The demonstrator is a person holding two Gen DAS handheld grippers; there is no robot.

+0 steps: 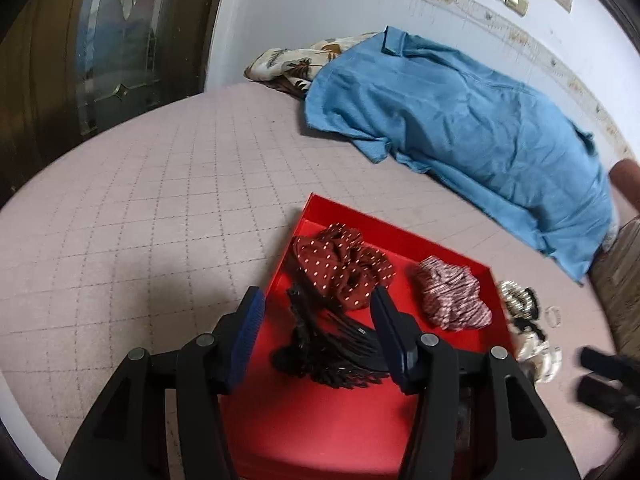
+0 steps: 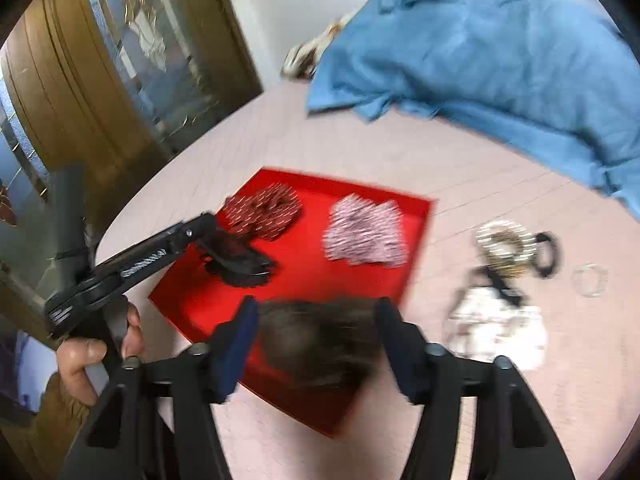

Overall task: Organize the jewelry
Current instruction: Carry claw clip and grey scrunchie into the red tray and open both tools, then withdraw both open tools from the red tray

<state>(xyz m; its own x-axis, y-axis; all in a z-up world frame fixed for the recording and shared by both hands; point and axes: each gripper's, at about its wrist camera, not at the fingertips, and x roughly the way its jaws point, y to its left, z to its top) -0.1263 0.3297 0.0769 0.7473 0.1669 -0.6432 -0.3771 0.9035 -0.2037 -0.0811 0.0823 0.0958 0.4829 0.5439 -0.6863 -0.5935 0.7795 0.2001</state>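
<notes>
Scrunchies are sitting in the red tray [image 1: 320, 420] on the pink quilted bed [image 1: 140, 220]: dotted maroon scrunchie [image 1: 340, 264], striped pink scrunchie [image 1: 452, 296]. Left gripper [image 1: 316, 336] is hovering with jaws apart over black hair combs [image 1: 332, 352]. Right gripper [image 2: 316, 340] is gaping above a blurred brown hairpiece [image 2: 320, 340], pads seemingly not pressing.

Both grippers [image 1: 318, 334] [image 2: 316, 344] agape, downtilted.
</notes>
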